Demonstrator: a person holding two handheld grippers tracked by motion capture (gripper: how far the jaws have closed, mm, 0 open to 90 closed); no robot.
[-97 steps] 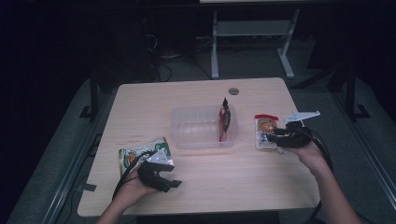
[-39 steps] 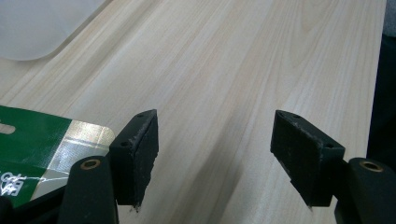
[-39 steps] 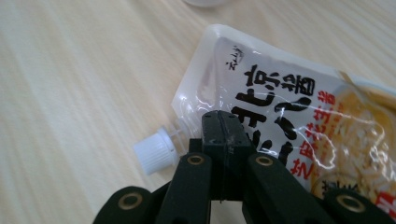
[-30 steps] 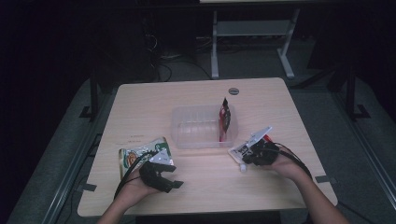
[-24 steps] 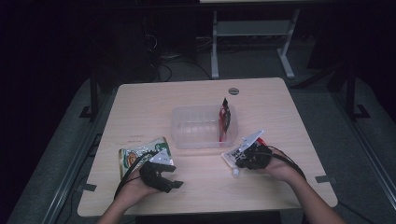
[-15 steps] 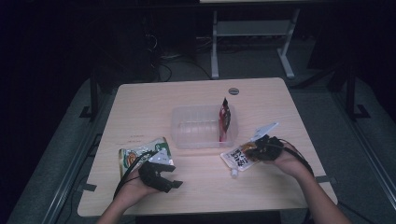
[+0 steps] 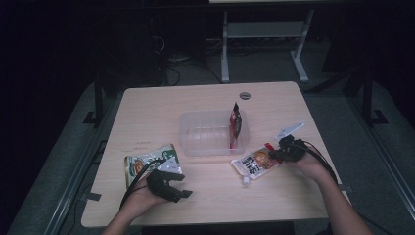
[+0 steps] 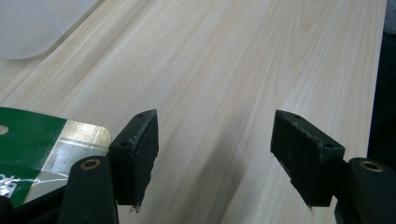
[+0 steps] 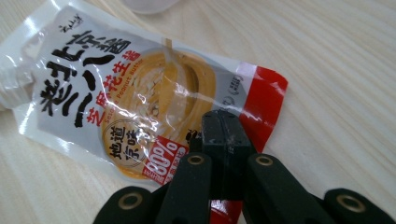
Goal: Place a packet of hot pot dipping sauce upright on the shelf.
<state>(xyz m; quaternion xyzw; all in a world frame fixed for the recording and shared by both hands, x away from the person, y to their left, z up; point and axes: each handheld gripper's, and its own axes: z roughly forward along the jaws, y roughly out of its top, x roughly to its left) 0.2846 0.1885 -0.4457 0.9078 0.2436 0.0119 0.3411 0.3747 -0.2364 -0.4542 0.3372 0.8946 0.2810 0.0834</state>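
Observation:
A white and red sauce pouch (image 7: 255, 161) with a spout lies low at the table, just in front of the clear plastic container (image 7: 191, 143). My right gripper (image 7: 276, 155) is shut on the pouch's red end. In the right gripper view its closed jaws (image 9: 223, 135) pinch the pouch (image 9: 140, 93) over the wood. My left gripper (image 7: 182, 186) rests open near the front left, beside a green snack bag (image 7: 147, 164). Nothing is between the left gripper's fingers (image 8: 219, 154); the green bag (image 8: 32, 140) lies just outside the left one.
A red packet (image 7: 236, 125) stands upright at the right end of the container. A small round disc (image 7: 244, 95) sits near the table's far edge. Bare wood (image 7: 274, 205) stretches along the front edge. A white-legged stand (image 7: 264, 34) is on the floor behind.
My right gripper has carried the pouch from the container's right side to the space in front of it, then drifted a little to the right. The left gripper has stayed put.

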